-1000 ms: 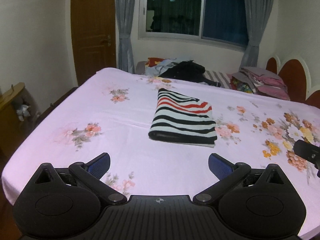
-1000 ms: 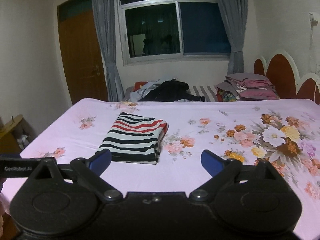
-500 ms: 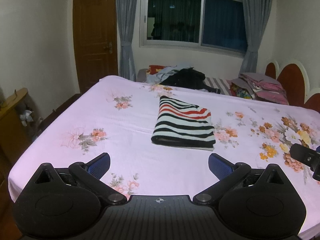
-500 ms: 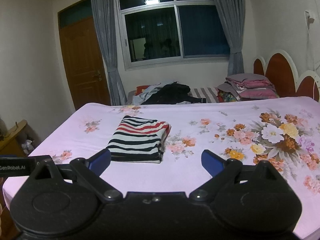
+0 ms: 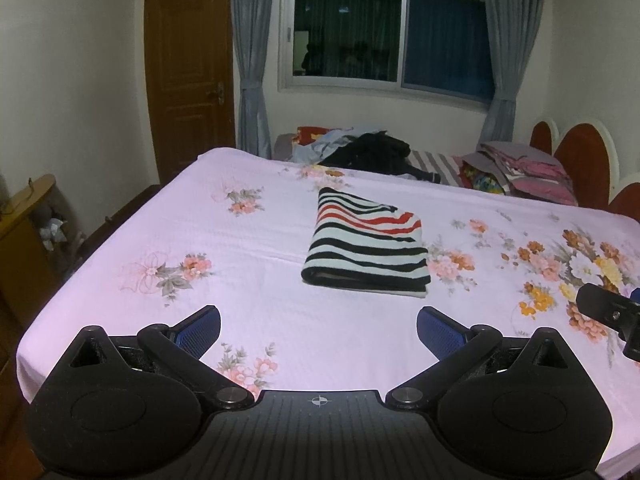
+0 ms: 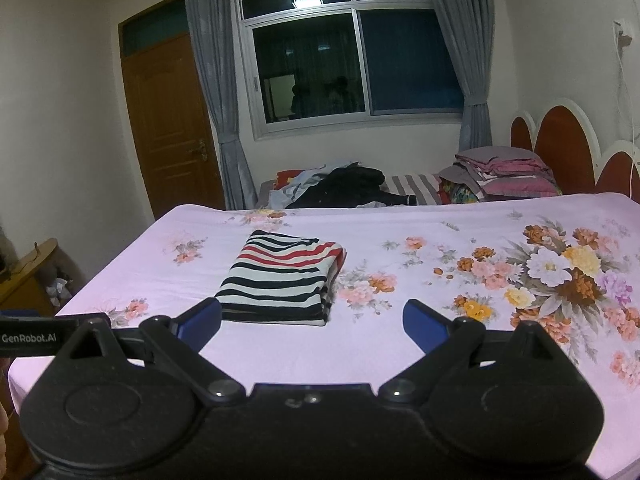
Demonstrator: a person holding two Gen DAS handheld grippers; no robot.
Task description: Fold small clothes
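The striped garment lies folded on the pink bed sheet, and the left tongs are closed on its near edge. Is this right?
Not quite. The striped garment does lie folded on the pink bed sheet, but the left tongs are open and apart from it, holding nothing, as the left wrist view shows.

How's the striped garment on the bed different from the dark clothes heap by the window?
The striped garment is folded into a neat rectangle; the dark clothes heap is crumpled. The striped garment lies alone mid-bed; the heap sits beyond the bed's far edge among other fabrics. Neither is held by a gripper.

left gripper black | fingers blue | right gripper black
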